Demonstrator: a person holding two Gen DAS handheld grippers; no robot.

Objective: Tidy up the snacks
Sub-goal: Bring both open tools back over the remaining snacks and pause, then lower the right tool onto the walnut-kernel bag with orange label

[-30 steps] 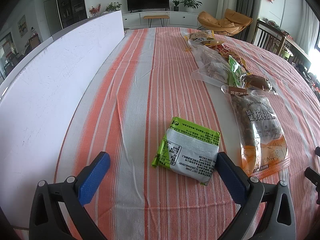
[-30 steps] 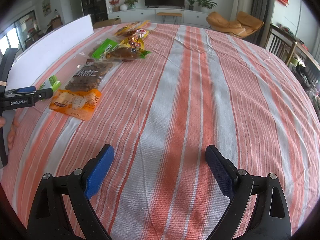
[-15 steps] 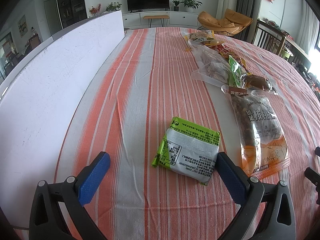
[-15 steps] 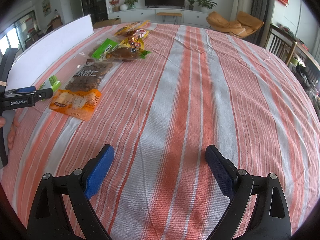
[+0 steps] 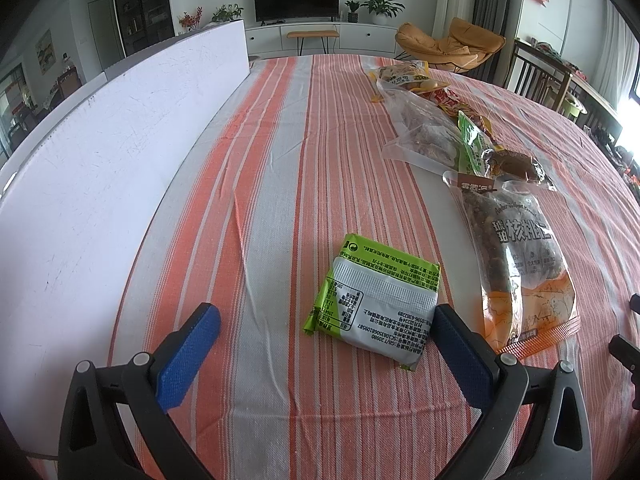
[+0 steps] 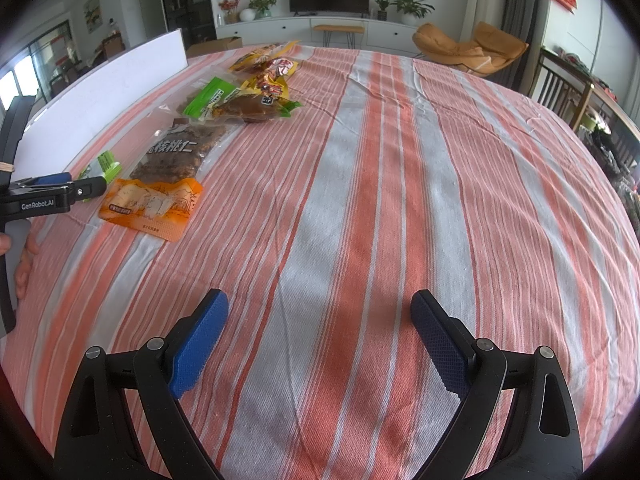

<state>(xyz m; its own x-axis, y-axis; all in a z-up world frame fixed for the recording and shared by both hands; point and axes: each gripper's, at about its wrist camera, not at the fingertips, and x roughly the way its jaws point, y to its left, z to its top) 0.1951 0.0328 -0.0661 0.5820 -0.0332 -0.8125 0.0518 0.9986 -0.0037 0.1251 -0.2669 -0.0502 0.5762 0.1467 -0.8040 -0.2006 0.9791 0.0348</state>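
A green and silver snack packet (image 5: 374, 300) lies flat on the striped tablecloth, just ahead of my left gripper (image 5: 326, 320), which is open and empty; its right finger is close to the packet's corner. A long walnut bag with an orange bottom (image 5: 516, 264) lies to the packet's right and also shows in the right wrist view (image 6: 168, 176). Behind it several more snack bags lie in a row (image 5: 436, 120), also visible in the right wrist view (image 6: 248, 92). My right gripper (image 6: 320, 312) is open and empty over bare cloth, far right of the snacks.
A tall white board (image 5: 100, 168) stands along the table's left side. The round table with its orange and grey striped cloth (image 6: 400, 160) curves away at the edges. Chairs (image 6: 568, 92) stand beyond the far right rim. The left gripper shows in the right wrist view (image 6: 52, 196).
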